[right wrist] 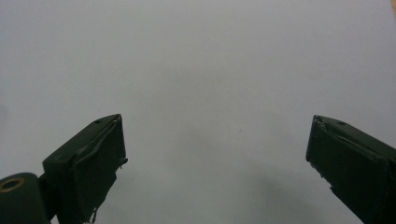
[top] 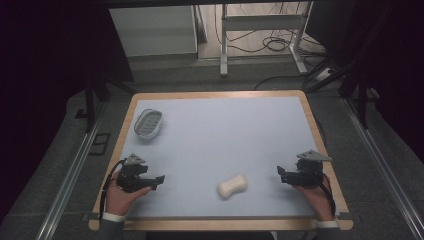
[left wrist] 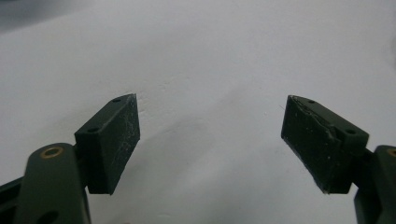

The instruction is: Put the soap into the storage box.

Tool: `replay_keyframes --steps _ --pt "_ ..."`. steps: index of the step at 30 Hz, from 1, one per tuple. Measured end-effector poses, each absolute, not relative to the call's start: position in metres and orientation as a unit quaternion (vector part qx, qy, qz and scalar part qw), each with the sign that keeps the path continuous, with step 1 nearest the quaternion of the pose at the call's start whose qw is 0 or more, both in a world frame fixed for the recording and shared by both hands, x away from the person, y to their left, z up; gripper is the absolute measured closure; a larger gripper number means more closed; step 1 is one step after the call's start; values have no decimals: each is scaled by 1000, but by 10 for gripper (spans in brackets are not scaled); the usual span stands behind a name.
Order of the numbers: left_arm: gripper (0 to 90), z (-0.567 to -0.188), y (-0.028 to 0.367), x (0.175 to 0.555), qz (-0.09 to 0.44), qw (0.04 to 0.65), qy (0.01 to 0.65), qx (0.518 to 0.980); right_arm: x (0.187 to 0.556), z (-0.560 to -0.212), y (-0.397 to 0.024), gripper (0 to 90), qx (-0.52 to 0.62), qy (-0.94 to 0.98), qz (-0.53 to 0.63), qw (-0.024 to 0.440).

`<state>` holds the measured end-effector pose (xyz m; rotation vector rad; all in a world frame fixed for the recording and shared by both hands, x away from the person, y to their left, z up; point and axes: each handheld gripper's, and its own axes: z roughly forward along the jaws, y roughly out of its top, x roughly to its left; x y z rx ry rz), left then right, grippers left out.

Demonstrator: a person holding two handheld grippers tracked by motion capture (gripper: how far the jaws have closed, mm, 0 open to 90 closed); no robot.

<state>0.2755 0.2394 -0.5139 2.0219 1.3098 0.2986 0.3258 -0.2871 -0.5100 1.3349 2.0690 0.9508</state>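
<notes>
Right gripper [right wrist: 215,163]: jaws spread wide, nothing between them; pale table surface [right wrist: 210,70] lies bare beyond the jaws.

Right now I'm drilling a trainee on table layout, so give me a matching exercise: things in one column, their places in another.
Things:
1. soap dish
2. soap bar
3. left tool
4. right tool

Places:
A. near edge, right side
B. far left of the mat
C. near edge, left side
D. near middle, between the tools

Pairs: 1-B, 2-D, 3-C, 4-A
</notes>
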Motion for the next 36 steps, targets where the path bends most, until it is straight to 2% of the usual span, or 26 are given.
replay_keyframes --steps 5,24,36 --pt "198 -516 242 276 115 349 507 780 322 -507 -284 40 474 771 331 269" --pt "211 -511 251 273 119 371 516 763 320 -507 -287 56 479 766 343 257" --pt "216 -505 248 271 122 356 502 778 316 -502 -292 65 485 753 354 271"
